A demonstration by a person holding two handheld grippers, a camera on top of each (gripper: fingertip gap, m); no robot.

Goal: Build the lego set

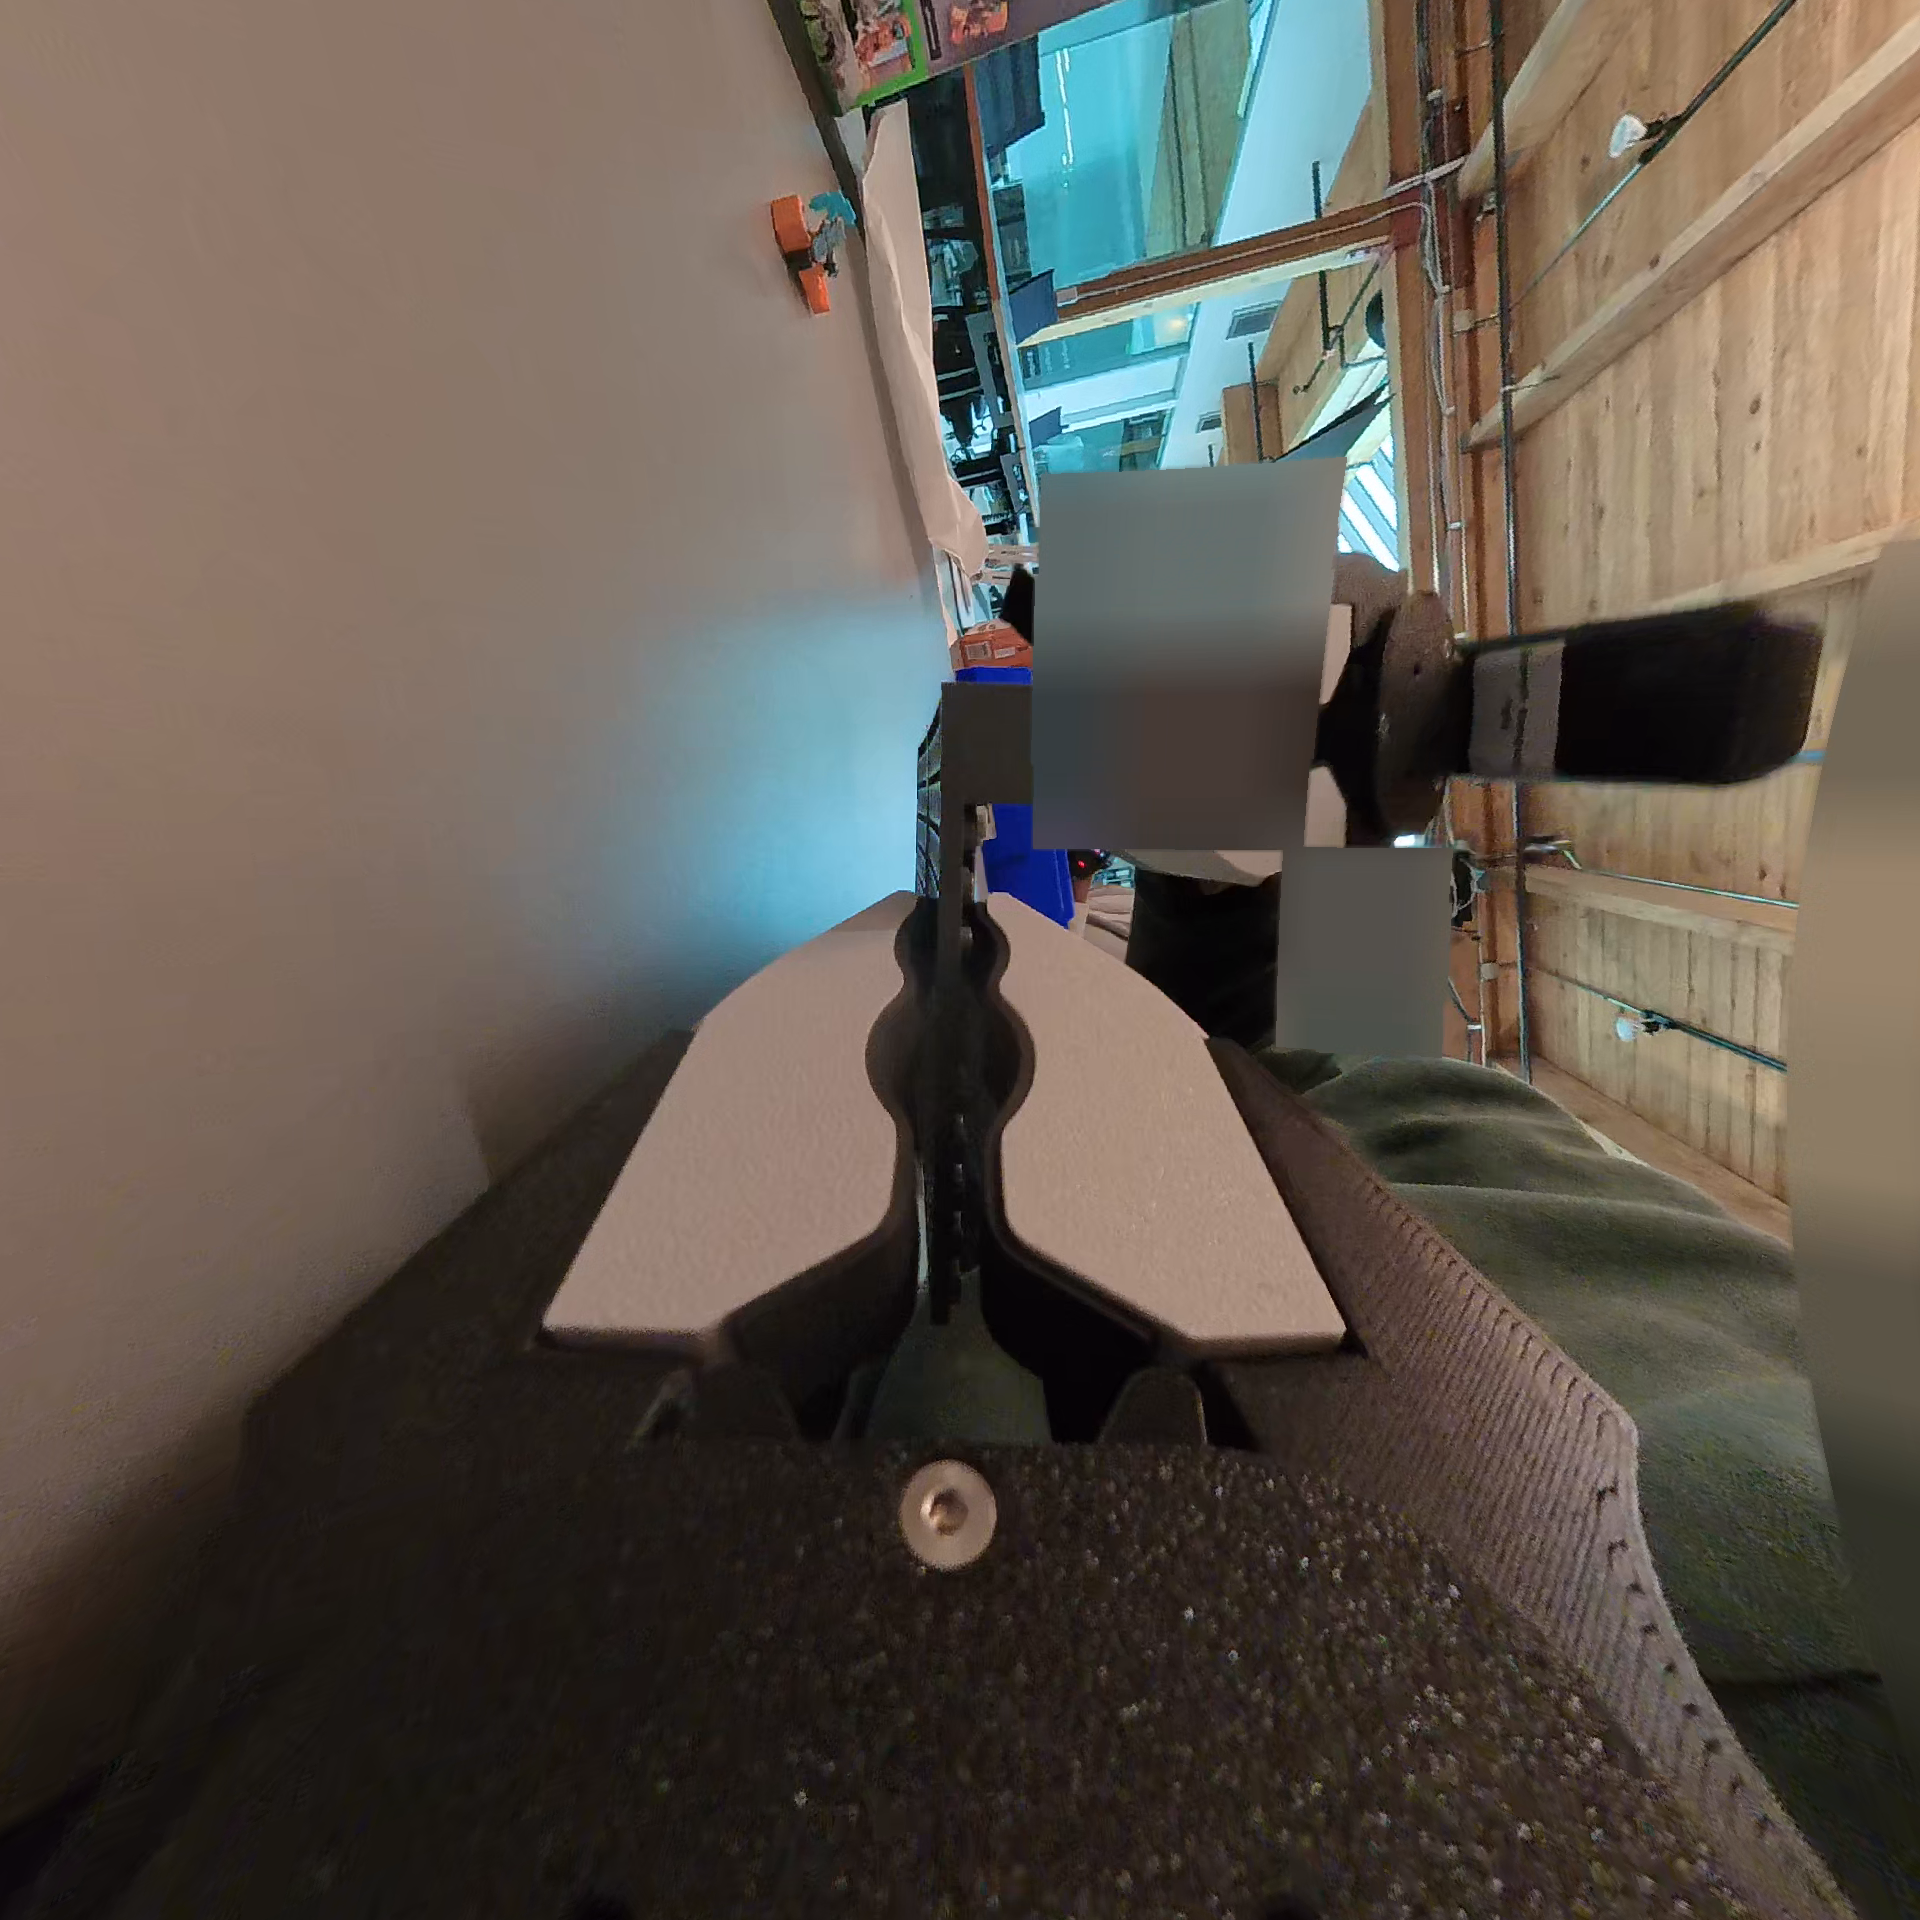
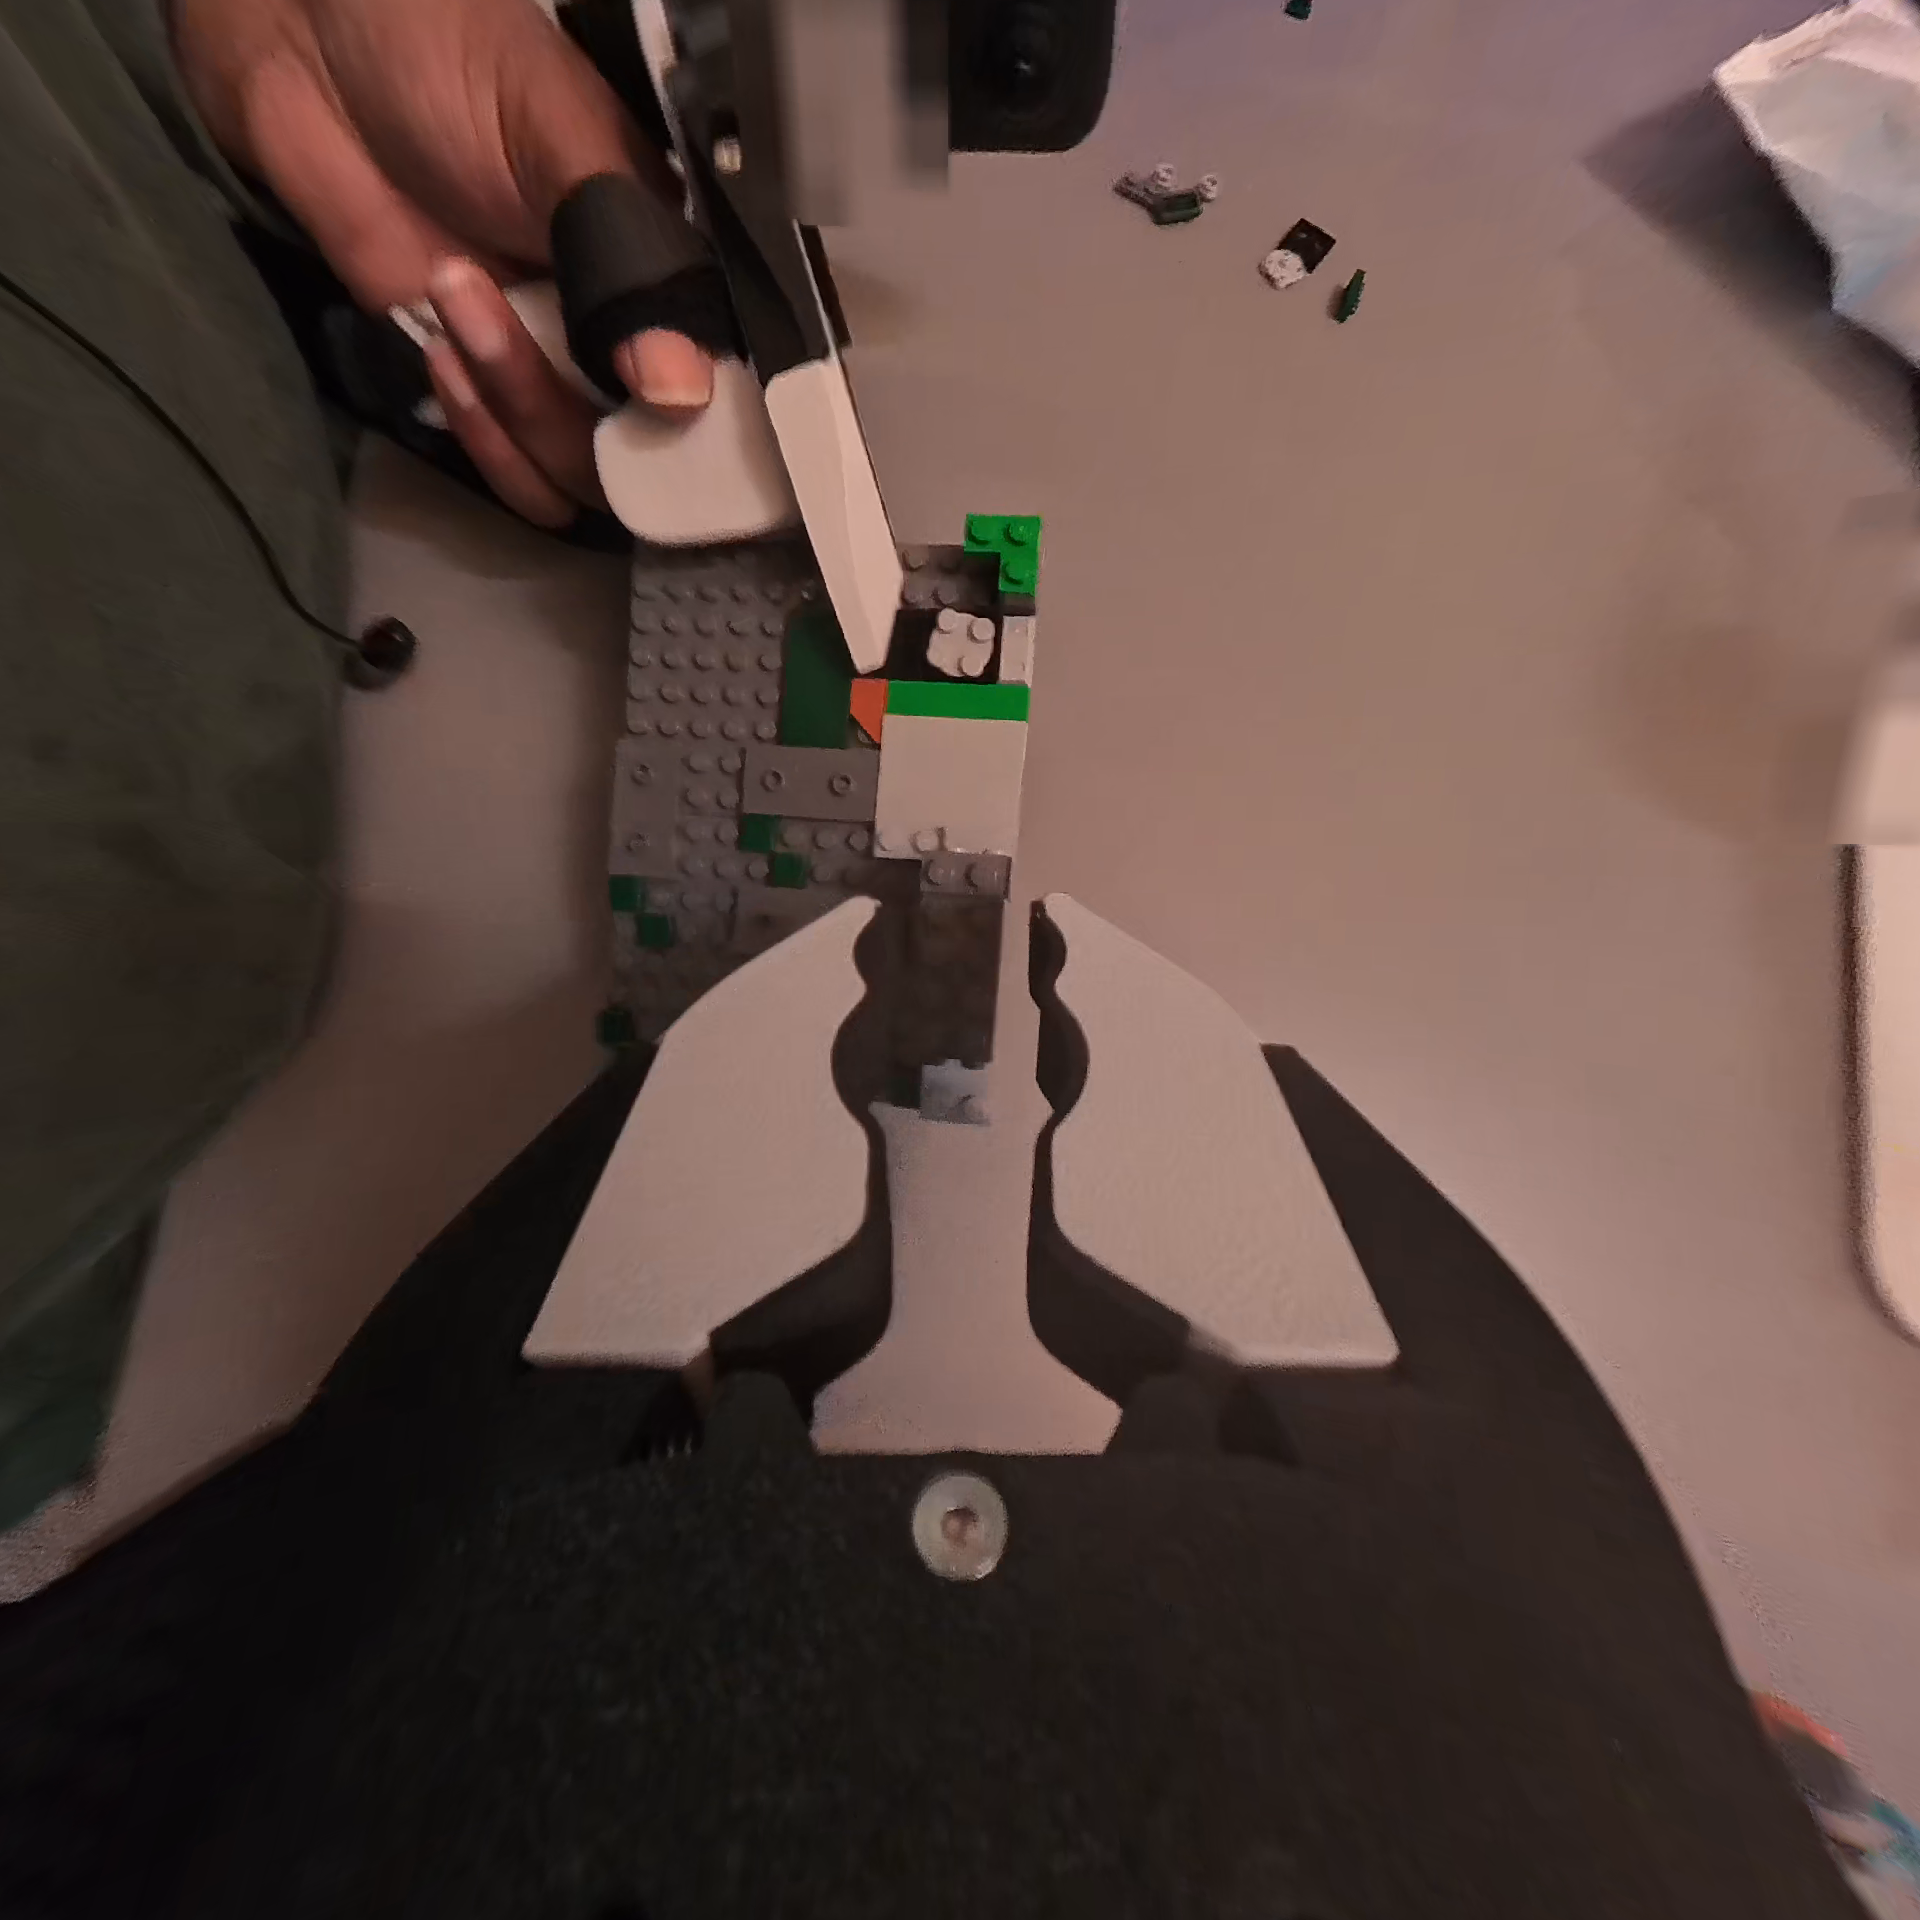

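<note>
1. Low in the middle of the right wrist view, your right gripper (image 2: 956,914) has its two white fingers apart, with nothing held. They sit on either side of the near, dark end of the lego build (image 2: 831,790).
2. Just past them, the build lies flat on the pale table (image 2: 1403,727): a grey base plate with a white block and green bricks on top.
3. Higher up, your left gripper (image 2: 868,649) comes down from the upper left, tip near the white and green bricks.
4. In the left wrist view, your left gripper (image 1: 951,914) is clamped on a thin dark plate (image 1: 971,748) that stands on edge.
5. Far off in the upper right, loose pieces (image 2: 1294,255) lie waiting.
6. You look to be adding that plate. Next, line it up over the studs, push down, and hold the base steady.
</note>
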